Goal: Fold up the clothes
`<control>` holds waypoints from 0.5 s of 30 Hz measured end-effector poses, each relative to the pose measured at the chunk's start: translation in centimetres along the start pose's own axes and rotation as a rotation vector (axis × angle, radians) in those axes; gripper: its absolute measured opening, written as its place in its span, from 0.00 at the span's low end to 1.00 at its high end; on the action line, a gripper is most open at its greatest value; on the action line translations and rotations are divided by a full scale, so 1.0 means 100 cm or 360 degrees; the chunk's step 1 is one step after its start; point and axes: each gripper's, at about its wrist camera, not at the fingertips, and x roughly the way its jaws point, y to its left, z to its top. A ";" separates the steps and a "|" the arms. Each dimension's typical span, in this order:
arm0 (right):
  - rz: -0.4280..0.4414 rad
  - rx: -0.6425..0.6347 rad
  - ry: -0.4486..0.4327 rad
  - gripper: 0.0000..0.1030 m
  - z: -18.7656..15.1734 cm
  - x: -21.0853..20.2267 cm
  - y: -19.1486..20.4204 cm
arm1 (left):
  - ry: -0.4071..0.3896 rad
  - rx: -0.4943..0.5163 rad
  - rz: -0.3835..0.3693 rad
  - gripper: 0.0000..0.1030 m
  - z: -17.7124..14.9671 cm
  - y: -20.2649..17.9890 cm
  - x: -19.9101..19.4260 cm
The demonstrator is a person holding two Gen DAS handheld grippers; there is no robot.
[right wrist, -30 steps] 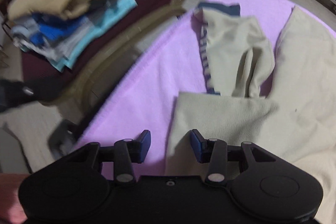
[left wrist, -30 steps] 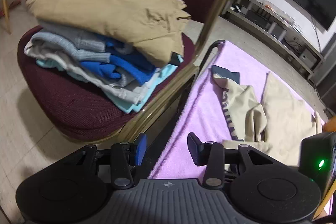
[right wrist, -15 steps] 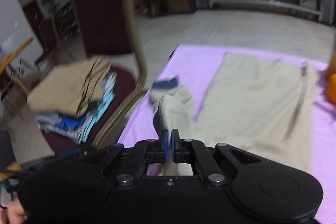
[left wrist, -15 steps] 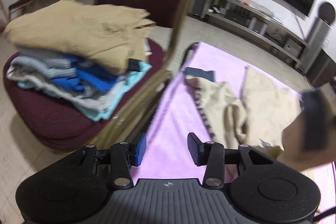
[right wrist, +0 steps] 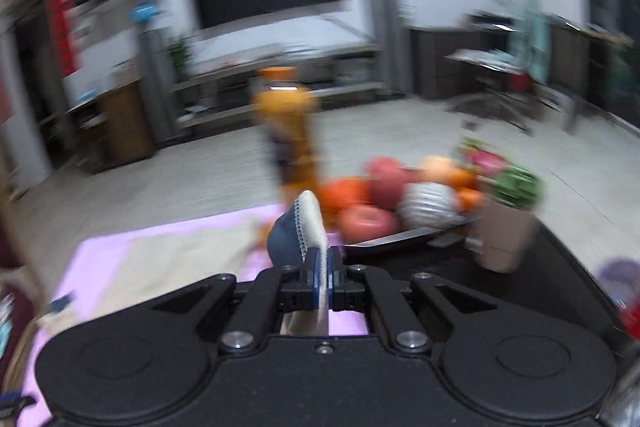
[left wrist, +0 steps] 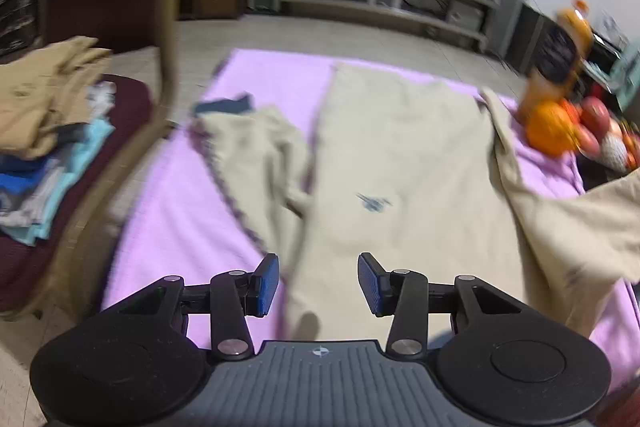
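The right gripper [right wrist: 322, 277] has closed since a second ago, when its jaws stood apart over the cloth; it now pinches a cuff of the beige sweater [left wrist: 400, 163], whose navy-lined edge sticks up just past the pads. Its view has swung from the purple blanket [left wrist: 176, 211] to the far end of the desk, where beyond the pinched cuff stand a blurred orange bottle [right wrist: 288, 131], a tray of fruit [right wrist: 400, 199] and, to the right, a beige cup [right wrist: 506, 237].

The left gripper [left wrist: 318, 283] is half open and holds nothing. It has shifted off the chair and now hangs over the sweater's near hem, which runs between its pads. Ahead, the sweater's body lies flat on the blanket; one sleeve lies crumpled ahead to the left, and the other rises off the desk at far right. Bare blanket lies left of the sleeve, up to the desk's left edge. Past that edge stands the maroon chair [left wrist: 132, 107] with a stack of folded clothes [left wrist: 44, 123].
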 end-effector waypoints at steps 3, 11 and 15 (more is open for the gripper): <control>-0.0162 0.0094 0.0009 0.03 -0.011 0.026 -0.037 | 0.0049 0.0109 -0.0044 0.41 -0.004 -0.029 0.013; -0.0544 0.0068 -0.0088 0.03 -0.032 0.088 -0.066 | 0.0075 0.0426 -0.0190 0.41 -0.017 -0.113 0.030; -0.0603 0.0062 -0.0016 0.04 -0.035 0.108 -0.086 | 0.0067 0.0499 -0.0253 0.42 -0.026 -0.127 0.039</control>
